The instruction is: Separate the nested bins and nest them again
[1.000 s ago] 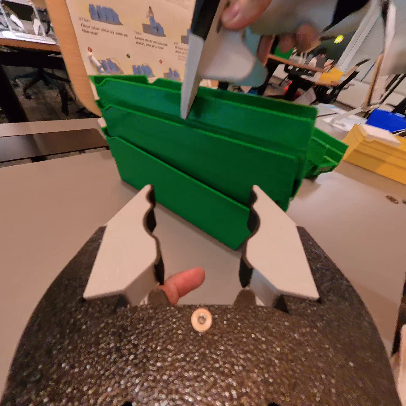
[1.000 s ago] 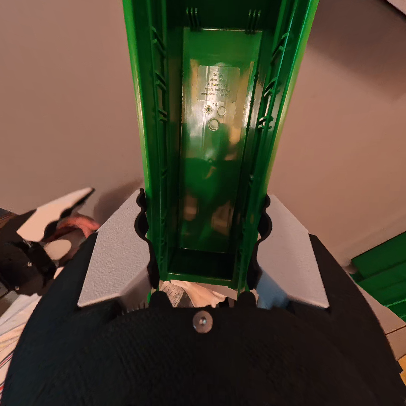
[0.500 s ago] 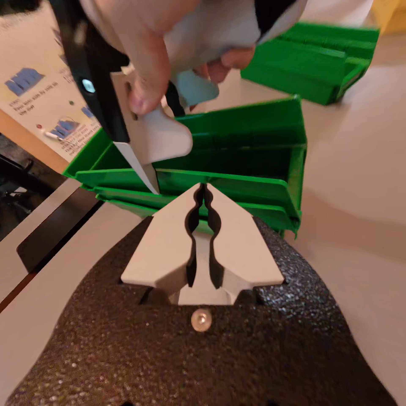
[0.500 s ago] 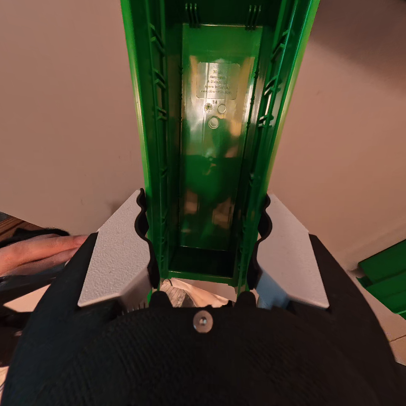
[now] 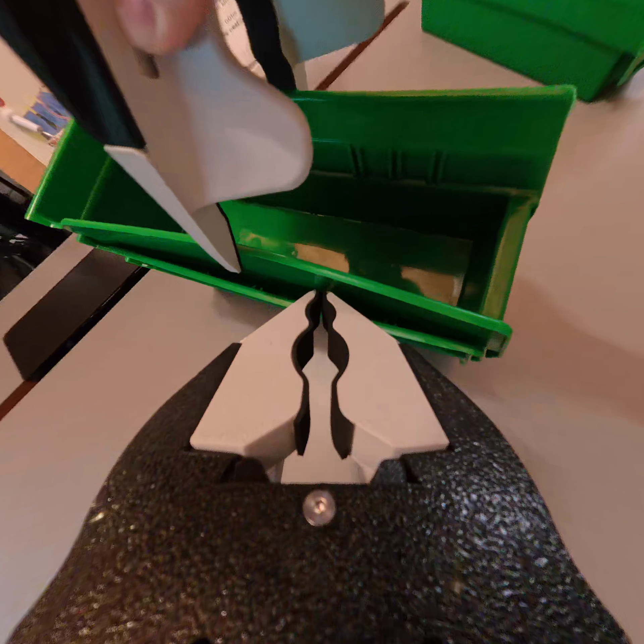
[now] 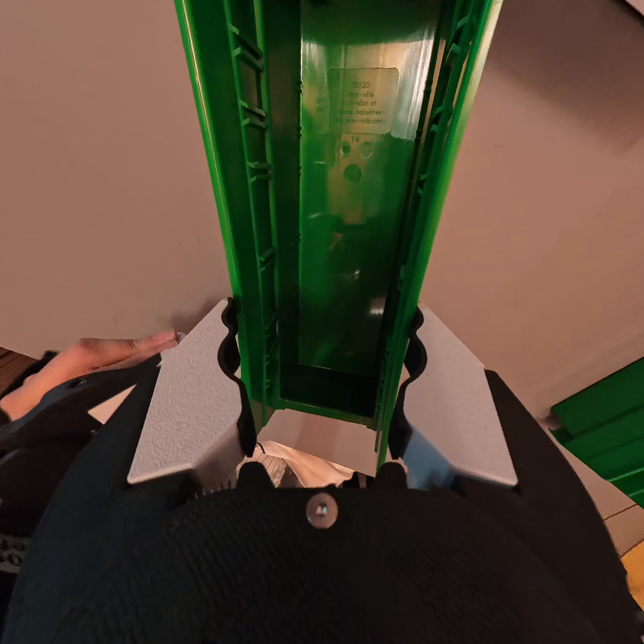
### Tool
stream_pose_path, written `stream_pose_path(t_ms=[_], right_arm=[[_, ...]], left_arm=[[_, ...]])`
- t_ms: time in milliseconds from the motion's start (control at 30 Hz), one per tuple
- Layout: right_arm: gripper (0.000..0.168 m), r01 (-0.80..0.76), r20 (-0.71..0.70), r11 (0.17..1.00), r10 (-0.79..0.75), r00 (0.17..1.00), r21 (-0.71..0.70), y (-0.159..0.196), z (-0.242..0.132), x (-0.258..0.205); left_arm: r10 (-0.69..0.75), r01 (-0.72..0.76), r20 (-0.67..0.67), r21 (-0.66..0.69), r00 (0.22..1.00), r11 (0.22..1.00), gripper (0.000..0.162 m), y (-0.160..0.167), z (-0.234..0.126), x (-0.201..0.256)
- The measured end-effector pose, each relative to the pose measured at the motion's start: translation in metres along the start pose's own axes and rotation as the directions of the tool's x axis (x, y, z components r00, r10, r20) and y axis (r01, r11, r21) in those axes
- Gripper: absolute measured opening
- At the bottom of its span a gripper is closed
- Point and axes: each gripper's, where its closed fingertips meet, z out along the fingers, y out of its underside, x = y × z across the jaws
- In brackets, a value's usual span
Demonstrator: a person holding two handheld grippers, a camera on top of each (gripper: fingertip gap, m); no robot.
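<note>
Through your left wrist view, the left claw (image 5: pixel 321 296) is pressed together at the near rim of the nested green bins (image 5: pixel 400 216) on the table (image 5: pixel 575 278), perhaps pinching it. Through your right wrist view, the right claw (image 6: pixel 324 376) straddles the top bin (image 6: pixel 348 209), gripping its sides; separation looks barely started, renesting remains.

Right claw (image 6: pixel 322 369) clamped across a long green bin (image 6: pixel 334 195), one finger on each long side wall, looking down into its open inside. Pale label on the bin floor. Beige table (image 6: pixel 104 174) underneath. A hand (image 6: pixel 104 352) low left. More green bins (image 6: pixel 606 432) at right edge.
</note>
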Motion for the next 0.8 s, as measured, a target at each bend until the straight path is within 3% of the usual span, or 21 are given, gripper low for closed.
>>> stream_pose_path(t_ms=[33,267,467,567,700,800], right_arm=[[0.1,-0.005,0.005,1.0,0.005,1.0,0.001,0.0,0.0,0.001],[0.102,0.024,0.084,0.999,-0.026,0.996,0.025,0.005,0.001,0.012],[0.1,0.118,0.033,0.99,-0.121,0.992,0.079,0.016,-0.026,0.031],[0.091,0.107,-0.032,0.988,-0.104,0.994,0.114,0.023,-0.032,0.056],[0.072,0.01,0.117,0.997,-0.019,0.993,0.077,0.041,-0.013,0.055],[0.06,-0.015,0.074,0.997,0.01,0.997,0.071,0.042,0.002,0.07]], left_arm=[[-0.02,0.02,0.009,0.038,1.0,0.999,0.0,-0.002,0.0,-0.001],[-0.091,0.078,0.062,0.194,0.994,0.978,0.0,-0.003,-0.01,-0.007],[-0.119,0.101,0.065,0.236,0.991,0.966,0.0,0.007,-0.019,-0.005],[-0.174,0.16,0.027,0.277,0.984,0.947,0.0,0.011,-0.023,0.001],[-0.204,0.203,-0.028,0.295,0.978,0.934,0.0,0.007,-0.02,0.012],[-0.191,0.195,-0.044,0.303,0.981,0.933,0.0,0.005,-0.018,0.022]])
